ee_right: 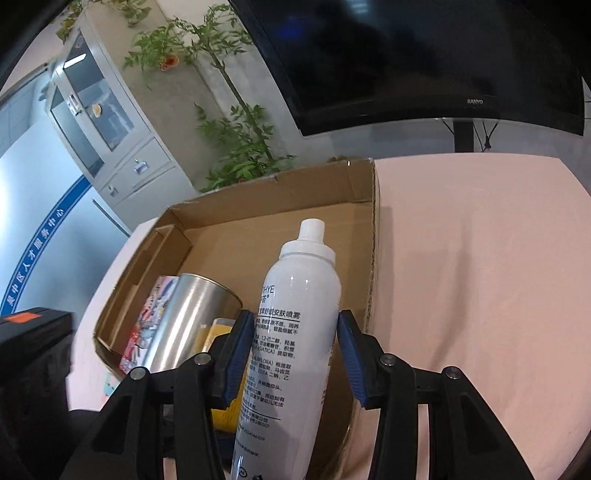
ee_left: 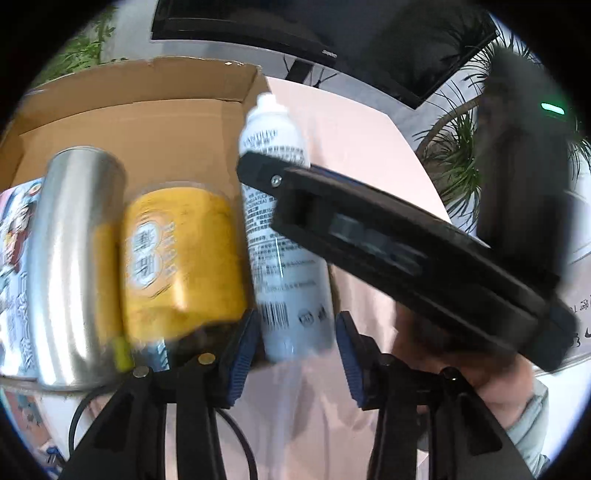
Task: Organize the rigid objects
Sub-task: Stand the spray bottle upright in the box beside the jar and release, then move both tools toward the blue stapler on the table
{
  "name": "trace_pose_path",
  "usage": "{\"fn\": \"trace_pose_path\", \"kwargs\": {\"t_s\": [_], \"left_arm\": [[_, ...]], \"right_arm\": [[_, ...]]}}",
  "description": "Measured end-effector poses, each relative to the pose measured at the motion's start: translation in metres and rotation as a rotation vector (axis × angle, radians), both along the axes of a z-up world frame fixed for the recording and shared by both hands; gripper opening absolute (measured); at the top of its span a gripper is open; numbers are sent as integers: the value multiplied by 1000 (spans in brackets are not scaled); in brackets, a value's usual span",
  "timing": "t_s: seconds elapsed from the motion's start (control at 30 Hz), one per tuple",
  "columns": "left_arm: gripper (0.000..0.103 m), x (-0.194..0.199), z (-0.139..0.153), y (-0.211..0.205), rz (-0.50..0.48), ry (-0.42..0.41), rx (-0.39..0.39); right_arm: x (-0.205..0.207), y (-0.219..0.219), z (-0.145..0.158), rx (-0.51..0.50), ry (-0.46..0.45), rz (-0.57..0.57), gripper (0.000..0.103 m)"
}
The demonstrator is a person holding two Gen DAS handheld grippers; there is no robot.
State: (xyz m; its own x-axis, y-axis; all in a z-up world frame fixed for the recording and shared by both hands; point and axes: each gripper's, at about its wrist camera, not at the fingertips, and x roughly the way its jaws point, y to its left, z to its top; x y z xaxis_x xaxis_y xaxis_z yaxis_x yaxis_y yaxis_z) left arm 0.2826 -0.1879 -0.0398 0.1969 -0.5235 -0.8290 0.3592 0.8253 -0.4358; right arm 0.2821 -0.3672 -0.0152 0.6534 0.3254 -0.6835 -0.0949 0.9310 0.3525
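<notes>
white spray can [ee_right: 291, 332], yellow jar [ee_left: 181, 254]

Tin [ee_right: 192, 325] and jar [ee_left: 181, 254] inside box [ee_right: 280, 206]

My left wrist camera looks down along its hand-held gripper [ee_left: 297, 350], tilted, very close over the cardboard box [ee_left: 147, 122] on the counter [ee_left: 369, 155]. My right wrist camera looks down less steeply along its own hand-held gripper [ee_right: 291, 354], from the near side of the box [ee_right: 280, 206]. Both views share the box, the white spray bottle [ee_left: 284, 258] [ee_right: 295, 332], the silver can [ee_left: 70, 258] [ee_right: 192, 317] and the dark monitor [ee_left: 295, 26] [ee_right: 424, 55] behind.
</notes>
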Motion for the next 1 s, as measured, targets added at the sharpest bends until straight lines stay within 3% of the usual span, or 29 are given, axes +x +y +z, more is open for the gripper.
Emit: {"fn": "trace_pose_path", "kwargs": {"t_s": [0.1,0.17,0.27,0.33,0.37,0.4,0.47,0.57,0.6,0.63,0.67,0.7,0.73,0.77,0.8,0.83,0.87,0.9,1.0], "left_arm": [[36,-11,8,21,24,-25,-17],[36,-32,22,39,44,-101,-3],[39,-65,48,74,49,-216,-46],[43,-100,81,108,81,-388,-37],[61,-106,90,118,98,-439,-29],[91,-127,105,138,147,-535,-11],[103,-160,130,160,262,-711,44],[103,-195,152,182,320,-856,156],[99,-203,153,188,361,-881,189],[86,-206,151,193,375,-883,199],[27,-210,149,199,361,-860,196],[6,-207,143,202,336,-809,197],[4,-207,135,205,324,-750,203],[4,-215,133,207,319,-750,202],[5,-222,129,205,316,-773,204],[9,-228,126,205,325,-793,211],[44,-232,121,203,335,-802,226],[97,-233,117,199,356,-798,248],[102,-242,108,207,418,-809,251]], "right_arm": [[7,7,-19,-1,62,-13,45],[4,10,-22,11,49,2,48],[-16,16,-10,-40,30,-28,74],[-44,17,8,-83,-31,-80,89],[-63,17,18,-90,-67,-118,102],[-79,18,24,-93,-91,-143,103],[-109,28,32,-127,-101,-185,103],[-148,49,31,-205,-115,-233,103],[-158,56,29,-235,-119,-240,100],[-171,66,27,-284,-119,-242,90],[-178,71,25,-313,-105,-251,43],[-187,77,23,-334,-80,-273,0],[-196,80,23,-331,-85,-276,2],[-208,88,24,-342,-99,-277,2],[-218,95,26,-360,-118,-282,4],[-230,105,29,-382,-145,-281,14],[-243,114,32,-405,-177,-279,60],[-255,122,36,-421,-219,-293,101],[-280,145,36,-461,-277,-291,103]]}}
